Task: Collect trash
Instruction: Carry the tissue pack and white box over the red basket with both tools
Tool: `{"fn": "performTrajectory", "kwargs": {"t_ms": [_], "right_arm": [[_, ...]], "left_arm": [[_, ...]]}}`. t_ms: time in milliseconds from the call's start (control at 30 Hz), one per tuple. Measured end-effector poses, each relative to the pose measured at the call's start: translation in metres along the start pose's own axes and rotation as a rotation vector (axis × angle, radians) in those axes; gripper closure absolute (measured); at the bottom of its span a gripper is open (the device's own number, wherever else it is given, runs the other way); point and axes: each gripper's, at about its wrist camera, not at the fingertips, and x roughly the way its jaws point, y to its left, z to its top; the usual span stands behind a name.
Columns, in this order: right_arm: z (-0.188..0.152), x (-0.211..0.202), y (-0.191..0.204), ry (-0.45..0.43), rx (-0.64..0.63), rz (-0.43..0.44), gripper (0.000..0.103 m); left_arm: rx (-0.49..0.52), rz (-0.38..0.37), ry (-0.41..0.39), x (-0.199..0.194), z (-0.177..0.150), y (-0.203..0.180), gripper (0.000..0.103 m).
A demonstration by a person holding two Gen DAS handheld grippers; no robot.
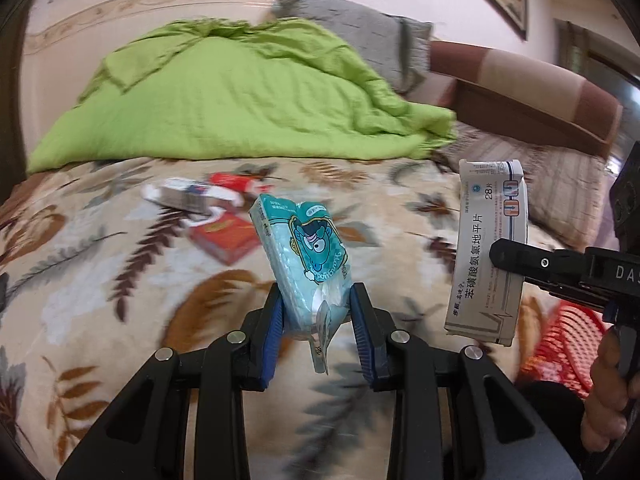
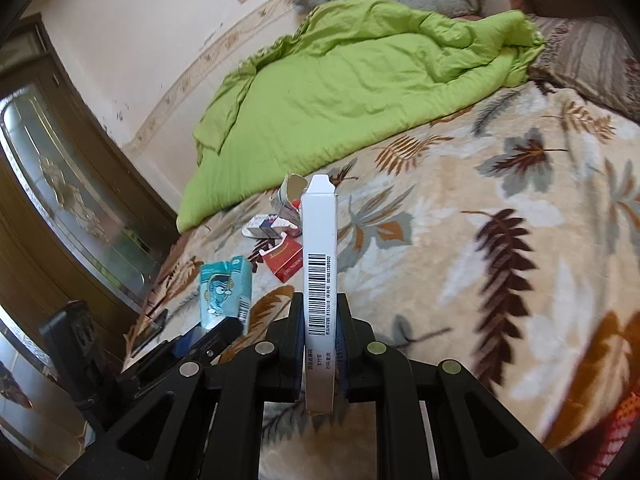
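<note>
My left gripper (image 1: 317, 308) is shut on a teal tissue pack (image 1: 304, 256) with a cartoon print, held upright above the bed. It also shows in the right wrist view (image 2: 225, 292). My right gripper (image 2: 319, 320) is shut on a white medicine box (image 2: 319, 264), held edge-on with its barcode up. The same box (image 1: 490, 248) appears at the right of the left wrist view. More trash lies on the floral blanket: a red box (image 1: 226, 240) (image 2: 286, 260), a white and blue carton (image 1: 188, 196) (image 2: 268, 226) and a red wrapper (image 1: 236, 182).
A crumpled green quilt (image 1: 224, 92) (image 2: 344, 92) covers the far part of the bed. Grey pillows (image 1: 360, 28) and a brown headboard (image 1: 540, 96) lie beyond. A red plastic basket (image 1: 568, 344) sits at the lower right. A dark wooden wardrobe (image 2: 60, 184) stands at left.
</note>
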Motion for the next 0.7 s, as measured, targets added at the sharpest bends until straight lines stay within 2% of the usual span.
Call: {"fn": "performTrajectory", "kwargs": {"t_ms": [100,267,467,567,700], "right_arm": [[-0.002,-0.034,-0.015,-0.028,0.026,-0.011,0.089],[-0.003,-0.107,-0.050,-0.104,0.074,-0.087,0.089],[-0.010,-0.203,-0.100,-0.208,0.131,-0.267,0.089],[-0.017,-0.240,-0.120,-0.238,0.164,-0.354,0.089],[-0.026,-0.271,-0.142,-0.262,0.206,-0.431,0.088]], "left_arm": [[0.053,-0.069,0.002,-0.006,0.000,-0.032,0.072],[0.137,-0.210,0.011,-0.015,0.004,-0.094,0.072],[0.213,-0.397,0.069,-0.011,0.010,-0.173,0.072],[0.253,-0.479,0.120,-0.002,0.007,-0.213,0.072],[0.305,-0.559,0.166,0.005,0.000,-0.261,0.071]]}}
